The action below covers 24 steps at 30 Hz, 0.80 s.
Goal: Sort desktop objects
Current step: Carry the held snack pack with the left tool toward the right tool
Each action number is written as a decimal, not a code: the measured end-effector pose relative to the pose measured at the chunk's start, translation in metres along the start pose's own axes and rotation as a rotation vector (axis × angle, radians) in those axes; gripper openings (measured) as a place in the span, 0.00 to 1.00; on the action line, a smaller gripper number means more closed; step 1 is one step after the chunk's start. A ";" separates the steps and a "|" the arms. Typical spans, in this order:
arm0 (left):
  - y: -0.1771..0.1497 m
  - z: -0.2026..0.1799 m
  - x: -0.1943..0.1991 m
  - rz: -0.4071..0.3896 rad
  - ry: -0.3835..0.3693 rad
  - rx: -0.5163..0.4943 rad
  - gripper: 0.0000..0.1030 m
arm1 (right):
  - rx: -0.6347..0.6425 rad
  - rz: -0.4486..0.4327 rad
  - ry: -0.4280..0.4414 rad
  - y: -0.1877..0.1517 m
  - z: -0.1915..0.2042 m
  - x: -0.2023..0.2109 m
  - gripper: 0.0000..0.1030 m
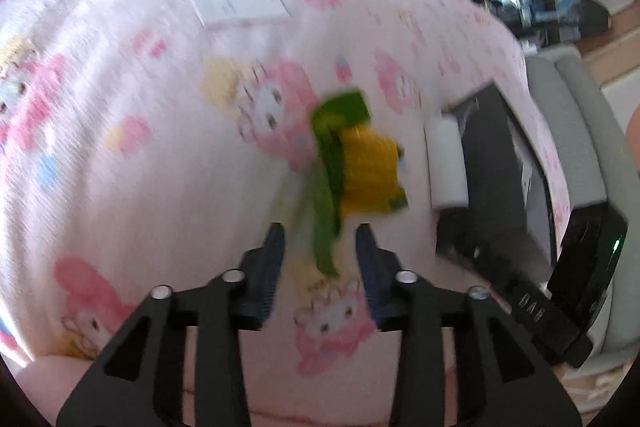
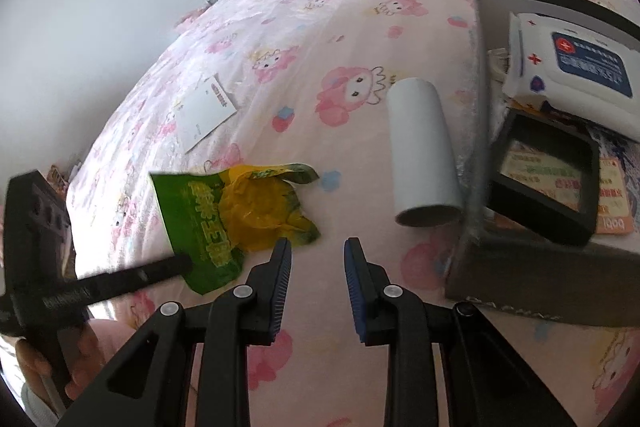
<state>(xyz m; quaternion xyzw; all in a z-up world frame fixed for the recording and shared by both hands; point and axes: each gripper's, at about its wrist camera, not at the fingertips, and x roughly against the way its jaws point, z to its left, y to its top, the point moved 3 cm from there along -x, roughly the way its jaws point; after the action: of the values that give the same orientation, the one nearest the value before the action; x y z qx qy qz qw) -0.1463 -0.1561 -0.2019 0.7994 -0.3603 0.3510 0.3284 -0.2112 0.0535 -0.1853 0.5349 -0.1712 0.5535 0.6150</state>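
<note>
A pink cartoon-print cloth [image 2: 360, 75] covers the whole surface, with a dark storage box [image 2: 520, 267] at its right edge holding a white wipes pack [image 2: 572, 67] and a black framed item [image 2: 544, 179]. A white cylinder [image 2: 424, 151] lies just beside the box, and a flat white card [image 2: 204, 111] lies farther back. Near the front lies a crumpled green-and-yellow snack wrapper [image 2: 240, 211]: the left gripper [image 1: 320, 239] has its fingers spread either side of the wrapper's green tail without pinching it, while the right gripper [image 2: 318, 247], fingers slightly apart and empty, hovers over bare cloth between wrapper and cylinder.
</note>
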 end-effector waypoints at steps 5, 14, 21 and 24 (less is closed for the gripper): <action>0.019 -0.006 -0.025 0.002 0.002 -0.004 0.25 | 0.001 0.039 -0.012 0.016 0.014 -0.016 0.52; -0.004 -0.010 -0.027 0.083 0.026 -0.080 0.01 | 0.109 0.056 -0.010 0.022 0.039 -0.046 0.55; -0.005 0.017 0.008 0.030 -0.020 0.016 0.09 | 0.040 0.010 0.043 0.043 0.028 -0.048 0.55; 0.007 0.027 0.004 0.003 -0.055 0.087 0.11 | 0.040 0.027 0.089 0.056 0.035 -0.066 0.52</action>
<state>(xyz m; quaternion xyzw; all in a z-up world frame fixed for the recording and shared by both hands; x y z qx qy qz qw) -0.1411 -0.1827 -0.2112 0.8219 -0.3546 0.3448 0.2827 -0.2678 -0.0194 -0.1991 0.5196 -0.1399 0.5882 0.6037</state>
